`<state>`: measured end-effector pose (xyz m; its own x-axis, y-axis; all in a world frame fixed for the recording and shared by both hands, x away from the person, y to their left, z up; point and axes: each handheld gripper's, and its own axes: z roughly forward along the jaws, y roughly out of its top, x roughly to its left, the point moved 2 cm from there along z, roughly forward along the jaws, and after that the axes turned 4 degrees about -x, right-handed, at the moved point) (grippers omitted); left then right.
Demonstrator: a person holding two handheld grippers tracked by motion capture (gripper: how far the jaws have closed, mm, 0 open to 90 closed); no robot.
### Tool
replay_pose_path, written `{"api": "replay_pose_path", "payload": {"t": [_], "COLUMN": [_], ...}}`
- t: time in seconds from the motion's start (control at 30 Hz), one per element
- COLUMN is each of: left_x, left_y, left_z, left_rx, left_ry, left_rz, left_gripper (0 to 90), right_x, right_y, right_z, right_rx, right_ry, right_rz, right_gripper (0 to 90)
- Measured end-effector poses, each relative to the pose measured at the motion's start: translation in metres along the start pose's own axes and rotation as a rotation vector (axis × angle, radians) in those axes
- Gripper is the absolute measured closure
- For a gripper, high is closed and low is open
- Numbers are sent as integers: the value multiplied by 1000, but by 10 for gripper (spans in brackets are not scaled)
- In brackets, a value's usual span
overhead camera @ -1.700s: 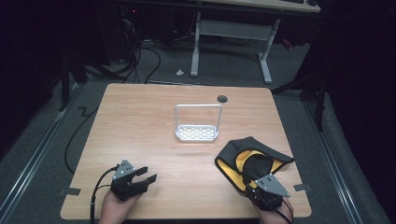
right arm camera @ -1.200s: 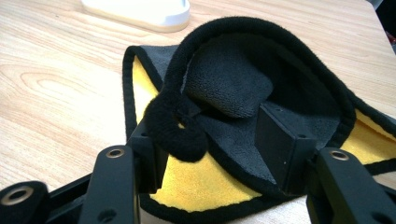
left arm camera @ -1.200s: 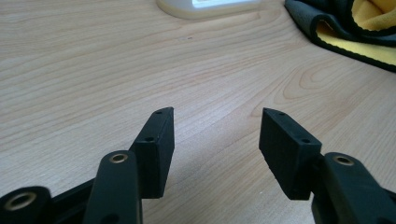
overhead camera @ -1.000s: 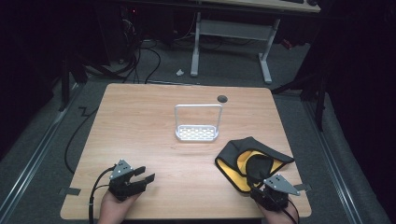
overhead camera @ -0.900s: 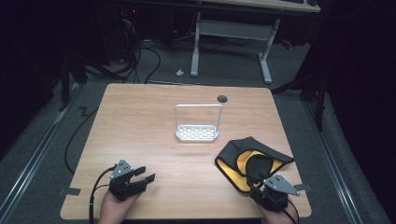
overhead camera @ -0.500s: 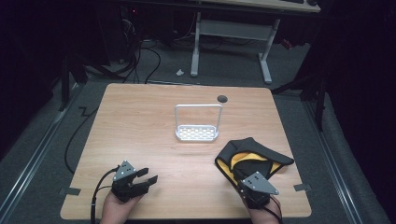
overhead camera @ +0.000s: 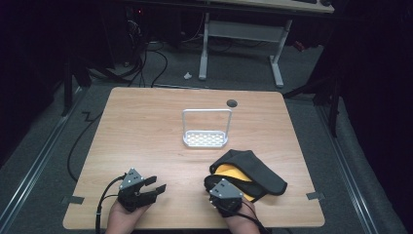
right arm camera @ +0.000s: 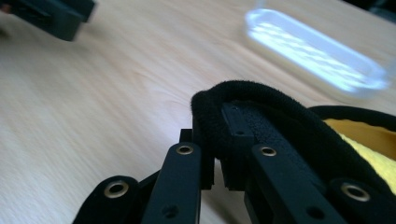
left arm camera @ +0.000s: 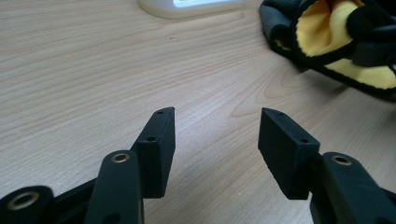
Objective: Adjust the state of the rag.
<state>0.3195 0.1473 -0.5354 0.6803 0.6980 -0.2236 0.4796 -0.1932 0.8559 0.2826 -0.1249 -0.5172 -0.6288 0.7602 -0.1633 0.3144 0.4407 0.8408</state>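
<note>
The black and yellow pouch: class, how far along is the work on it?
Done: the right gripper has clamped the black rim of the pouch, its jaws just closed on the fabric. In hand: that pinch. Left: the left gripper is open over bare table, apart from the pouch.

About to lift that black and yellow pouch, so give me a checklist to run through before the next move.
1. Right claw shut on the pouch's black rim: ok.
2. Grip depth: just the rim edge between the pads, thin hold: not ok.
3. Left claw open, nothing between its pads: ok.
4. Pouch apart from the white rack: ok.
5. Anything inside the pouch: cannot tell.
6. Bare table between the two claws: ok.
</note>
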Motion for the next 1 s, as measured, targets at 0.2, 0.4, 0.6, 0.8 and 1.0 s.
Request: {"api": "replay_pose_path", "payload": {"t": [0.2, 0.4, 0.6, 0.8, 1.0], "left_x": [0, 0, -2, -5, -11], "left_y": [-1, -1, -1, -3, -3], "left_z": [-1, 1, 3, 7, 12], "left_rx": [6, 10, 14, 25, 34], "left_ry": [-3, -3, -5, -12, -26], "left_rz": [4, 1, 8, 11, 14], "left_gripper": [465, 463, 461, 456, 453], "right_x": [15, 6, -9, -23, -49], "right_y": [5, -4, -17, -26, -41], "right_z": [4, -29, -62, -82, -104], "right_rx": [8, -23, -51, -66, -71], "right_ry": [72, 69, 28, -16, -99], "right_rz": [11, 86, 140, 171, 216], "right_gripper": [601, 514, 492, 480, 481]}}
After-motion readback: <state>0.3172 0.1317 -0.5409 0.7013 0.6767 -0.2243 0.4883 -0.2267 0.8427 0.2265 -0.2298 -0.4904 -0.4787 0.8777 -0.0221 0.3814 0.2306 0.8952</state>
